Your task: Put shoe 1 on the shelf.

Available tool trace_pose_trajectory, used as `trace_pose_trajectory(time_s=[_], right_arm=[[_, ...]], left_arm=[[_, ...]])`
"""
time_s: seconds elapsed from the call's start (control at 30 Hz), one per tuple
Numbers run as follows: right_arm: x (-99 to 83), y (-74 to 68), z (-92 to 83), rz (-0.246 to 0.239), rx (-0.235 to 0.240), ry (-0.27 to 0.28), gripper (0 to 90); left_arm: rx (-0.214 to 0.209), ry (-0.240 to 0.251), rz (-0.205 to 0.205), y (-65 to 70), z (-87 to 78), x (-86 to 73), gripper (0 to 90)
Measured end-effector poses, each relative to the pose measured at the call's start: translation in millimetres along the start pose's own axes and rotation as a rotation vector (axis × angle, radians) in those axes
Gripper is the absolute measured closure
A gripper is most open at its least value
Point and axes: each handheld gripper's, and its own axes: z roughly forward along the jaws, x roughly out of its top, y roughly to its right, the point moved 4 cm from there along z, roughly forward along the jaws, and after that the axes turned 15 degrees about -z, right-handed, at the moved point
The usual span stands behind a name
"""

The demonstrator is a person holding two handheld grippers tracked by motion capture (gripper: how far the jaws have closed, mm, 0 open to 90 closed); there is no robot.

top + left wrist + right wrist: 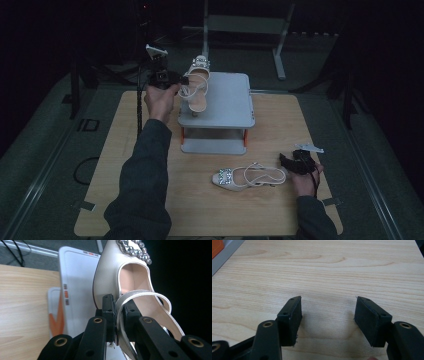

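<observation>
We see the white slingback shoe (130, 290) over the back left corner of the grey two-tier stand (227, 100), its strap (120, 307) pinched between the closed jaws of the left tool (184, 80), its jewelled toe pointing away from the person. Its mate, the second shoe (248, 177), lies on its side on the wooden tabletop (125, 165) in front of the stand. Just right of it, the right tool (327, 312) rests low with jaws spread wide over bare wood, gripping nothing.
</observation>
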Motion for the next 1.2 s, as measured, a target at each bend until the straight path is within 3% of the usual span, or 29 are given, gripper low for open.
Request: trace_pose_trajectory(time_s=[0.33, 0.77, 0.93, 1.2], right_arm=[[0.0, 0.7, 0.2, 0.0, 0.001, 0.002, 38.6], [0.0, 1.1, 0.1, 0.008, 0.003, 0.001, 38.6], [-0.1, 1.2, 0.1, 0.008, 0.004, 0.001, 38.6], [0.0, 1.4, 0.2, 0.012, 0.004, 0.002, 38.6]], left_arm=[[0.007, -0.035, -0.025, 1.1, 23.0, 4.6, 83.4], [-0.022, -0.06, -0.082, -1.6, 42.4, 5.5, 83.3], [-0.022, -0.072, -0.082, -2.9, 49.3, 7.3, 83.3], [0.018, -0.086, -0.06, -8.7, 54.7, 8.6, 83.2]])
